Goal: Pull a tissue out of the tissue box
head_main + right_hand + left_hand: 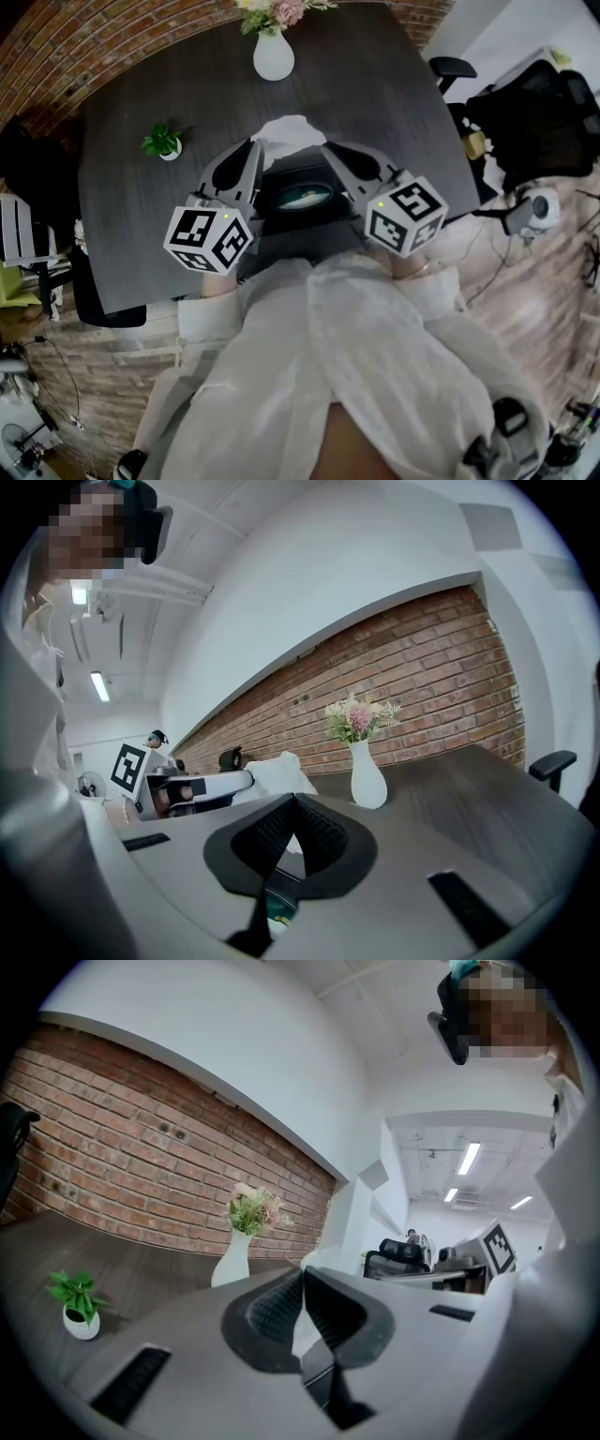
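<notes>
Tissue (286, 134): white, crumpled, held up above the far side of the dark tissue box (323, 211), over the middle of the dark wooden table (141, 234). Pinched at its left side by the left gripper (253, 148) and at its right side by the right gripper (328, 148), both sets of jaws closed, with a thin white sliver of tissue caught between the pads in each gripper view.

Progress, judged from this: grasp made on both sides and the sheet largely raised clear of the box's oval slot. Not possible to tell whether its lower edge is still tucked into the slot. Probably left: a final draw up and away until the sheet hangs free, with the box unheld and likely to lift along with it.

Room for moving: open tabletop left, right and beyond the box. White vase of flowers (273, 56) well apart at the far edge, directly in line with a forward pull. Small potted plant (163, 142) off to the left, clear of both grippers. Near table edge close to the person's body. Brick wall (112, 1166) past the far side, office chair (534, 103) beyond the right edge.
</notes>
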A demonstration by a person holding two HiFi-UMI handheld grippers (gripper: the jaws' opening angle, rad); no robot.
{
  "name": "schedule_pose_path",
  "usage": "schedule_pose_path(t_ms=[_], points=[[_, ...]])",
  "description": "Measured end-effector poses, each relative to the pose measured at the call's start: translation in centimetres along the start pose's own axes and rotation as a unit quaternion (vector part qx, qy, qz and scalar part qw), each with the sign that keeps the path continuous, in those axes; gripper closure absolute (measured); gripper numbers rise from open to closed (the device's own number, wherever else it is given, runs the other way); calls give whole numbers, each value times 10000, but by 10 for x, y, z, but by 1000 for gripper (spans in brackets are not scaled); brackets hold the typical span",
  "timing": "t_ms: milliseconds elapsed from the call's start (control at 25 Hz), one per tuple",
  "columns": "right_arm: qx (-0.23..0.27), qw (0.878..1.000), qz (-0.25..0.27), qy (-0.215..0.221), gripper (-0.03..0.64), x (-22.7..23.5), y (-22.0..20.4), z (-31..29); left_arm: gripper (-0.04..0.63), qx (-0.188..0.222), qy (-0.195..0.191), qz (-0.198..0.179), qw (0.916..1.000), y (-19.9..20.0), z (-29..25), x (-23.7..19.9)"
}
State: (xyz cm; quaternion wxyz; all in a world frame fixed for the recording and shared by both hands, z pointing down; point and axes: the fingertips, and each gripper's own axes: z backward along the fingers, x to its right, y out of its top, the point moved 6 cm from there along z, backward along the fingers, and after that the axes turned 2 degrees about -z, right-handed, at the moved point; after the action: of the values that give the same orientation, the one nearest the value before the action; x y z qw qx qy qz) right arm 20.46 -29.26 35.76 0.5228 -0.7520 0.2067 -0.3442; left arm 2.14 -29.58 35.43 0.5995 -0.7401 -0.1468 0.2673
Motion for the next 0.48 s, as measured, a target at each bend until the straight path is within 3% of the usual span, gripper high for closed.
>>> schedule_pose_path(t_ms=[480], points=[[-107,9999,76,-36,612,0,-3,-1,586,-64,-10,16,10000,-4,0,-1]])
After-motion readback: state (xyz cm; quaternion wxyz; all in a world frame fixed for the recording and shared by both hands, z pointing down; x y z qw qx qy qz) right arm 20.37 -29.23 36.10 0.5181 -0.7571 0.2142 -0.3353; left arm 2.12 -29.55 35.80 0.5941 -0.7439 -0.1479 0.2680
